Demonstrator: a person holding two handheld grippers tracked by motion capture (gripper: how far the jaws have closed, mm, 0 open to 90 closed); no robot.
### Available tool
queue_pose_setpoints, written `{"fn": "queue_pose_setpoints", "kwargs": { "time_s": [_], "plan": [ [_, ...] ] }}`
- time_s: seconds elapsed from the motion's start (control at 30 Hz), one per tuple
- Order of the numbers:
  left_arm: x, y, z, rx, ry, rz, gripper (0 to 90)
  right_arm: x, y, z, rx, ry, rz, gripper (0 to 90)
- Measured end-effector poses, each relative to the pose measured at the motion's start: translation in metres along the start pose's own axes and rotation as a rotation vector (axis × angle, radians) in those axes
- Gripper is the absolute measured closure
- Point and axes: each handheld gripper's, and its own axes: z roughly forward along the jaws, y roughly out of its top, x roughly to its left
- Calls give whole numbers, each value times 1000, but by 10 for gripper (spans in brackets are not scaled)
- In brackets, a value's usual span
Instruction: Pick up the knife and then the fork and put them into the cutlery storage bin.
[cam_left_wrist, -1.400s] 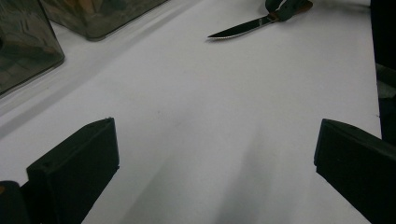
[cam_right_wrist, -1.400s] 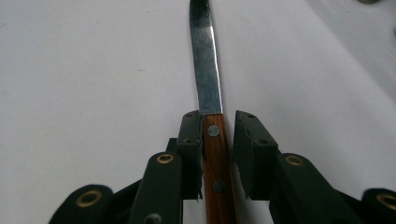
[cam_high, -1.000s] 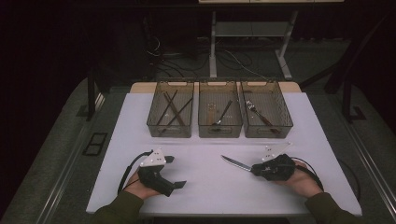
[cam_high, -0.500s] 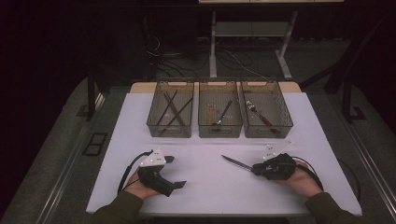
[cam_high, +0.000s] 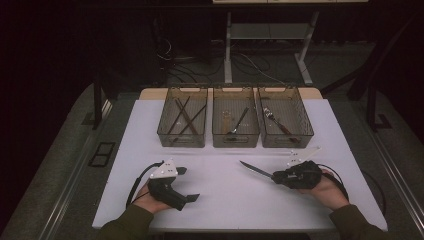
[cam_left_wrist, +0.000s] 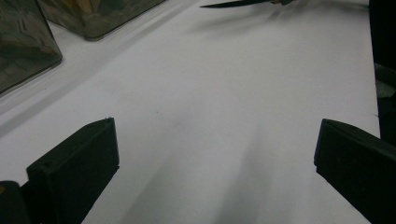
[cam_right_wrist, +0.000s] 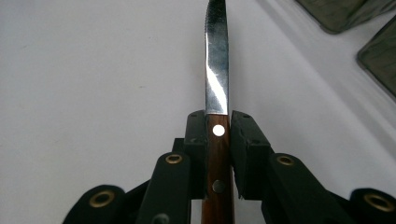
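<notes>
A steak knife (cam_right_wrist: 216, 70) with a brown wooden handle and a serrated steel blade is clamped by its handle in my right gripper (cam_right_wrist: 218, 122). In the high view that right gripper (cam_high: 278, 177) lies low over the white table (cam_high: 225, 205) at the right. The knife blade (cam_high: 255, 170) points left and slightly away. My left gripper (cam_high: 187, 184) rests at the front left, open, with nothing between its black jaws. In the left gripper view the left gripper (cam_left_wrist: 215, 144) faces bare table, and the knife's tip (cam_left_wrist: 238, 3) shows at the top edge.
Three clear bins stand in a row at the back of the table. The left bin (cam_high: 182, 141) holds dark sticks, the middle bin (cam_high: 235, 141) a spoon, and the right bin (cam_high: 288, 141) a fork. A thin white strip (cam_high: 300, 151) lies in front of the right bin.
The right gripper with the knife has shifted only slightly. The left gripper has stayed put.
</notes>
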Motion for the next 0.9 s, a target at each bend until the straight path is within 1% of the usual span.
{"fn": "queue_pose_setpoints", "kwargs": {
  "time_s": [0.17,0.47,0.77,0.9],
  "plan": [
    [0,0,0,-1,-1,1,0,-5,1,-6,-17,-6,13,775],
    [0,0,0,-1,-3,3,0,-12,4,-21,-51,-27,22,775],
    [0,0,0,1,-3,1,0,-22,11,-43,-112,-64,30,775],
    [0,0,0,0,-3,-1,0,-27,15,-50,-131,-81,33,775]
  ]
}}
